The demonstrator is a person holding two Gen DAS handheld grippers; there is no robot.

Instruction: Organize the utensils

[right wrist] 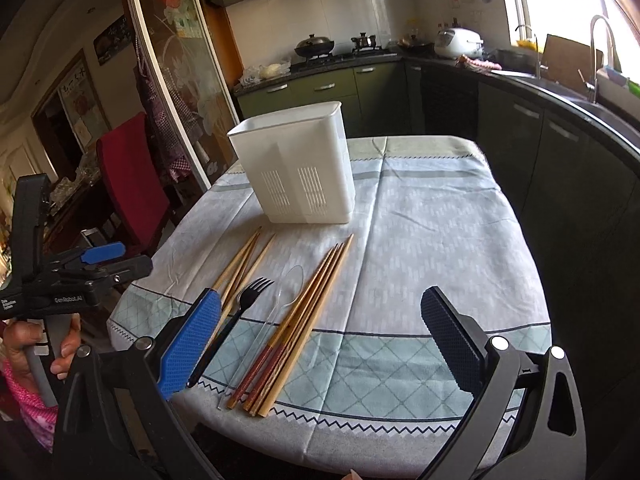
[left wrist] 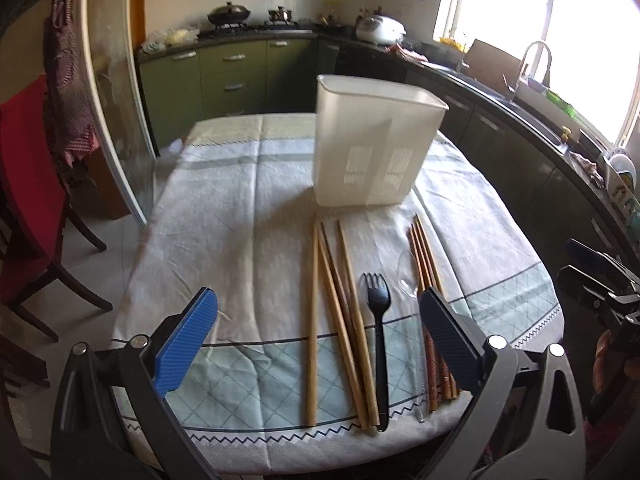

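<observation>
Both tools hang spread wide and hold nothing: the left tool (left wrist: pixel 318 330) over the worktop's near edge, the right tool (right wrist: pixel 322 338) likewise. Between the left tool's pads lie the plain chopsticks (left wrist: pixel 340 320), with the black fork (left wrist: pixel 378 336), a clear spoon (right wrist: pixel 280 308) and red-handled chopsticks (right wrist: pixel 304 320) toward 3 o'clock. At 12 o'clock stands the white utensil holder (left wrist: pixel 372 144), upright on the checked cloth (left wrist: pixel 240 240).

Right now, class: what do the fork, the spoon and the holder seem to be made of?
Fork: black, matte, thin, likely plastic. Spoon: clear, the cloth shows through it, likely plastic. Holder: white, slightly see-through walls with moulded slots, likely plastic.
</observation>
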